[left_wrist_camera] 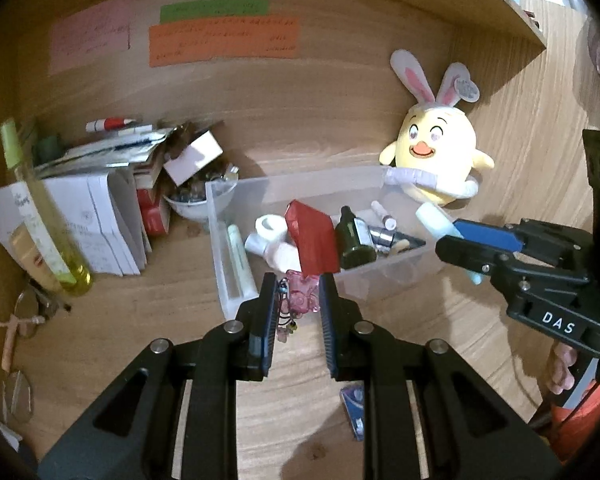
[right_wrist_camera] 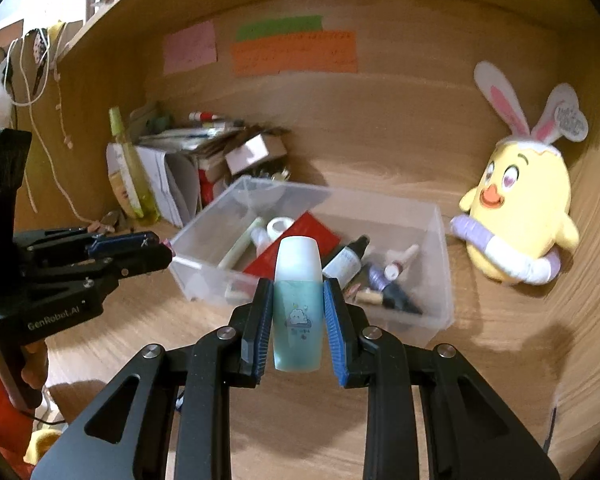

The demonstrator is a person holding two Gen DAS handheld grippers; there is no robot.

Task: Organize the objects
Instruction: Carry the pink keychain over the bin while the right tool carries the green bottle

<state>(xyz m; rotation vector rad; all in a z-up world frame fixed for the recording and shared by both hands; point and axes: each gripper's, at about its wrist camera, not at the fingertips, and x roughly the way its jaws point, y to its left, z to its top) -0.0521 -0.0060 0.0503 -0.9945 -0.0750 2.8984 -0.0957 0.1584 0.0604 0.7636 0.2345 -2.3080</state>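
Right hand-held gripper [right_wrist_camera: 297,316] pinches pale teal bottle [right_wrist_camera: 297,304] upright, above desk [right_wrist_camera: 480,380] just short of clear bin [right_wrist_camera: 440,272], likely for drop-in. Bottle: white cap, cloud print. Left hand-held gripper [left_wrist_camera: 298,300] pinches pink charm [left_wrist_camera: 300,294] at bin's near wall. Beyond: yellow plush [right_wrist_camera: 520,208].

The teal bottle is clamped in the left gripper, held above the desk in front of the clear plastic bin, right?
Not quite. The right gripper holds the teal bottle, as the right wrist view shows. It is above the desk, in front of the clear bin.
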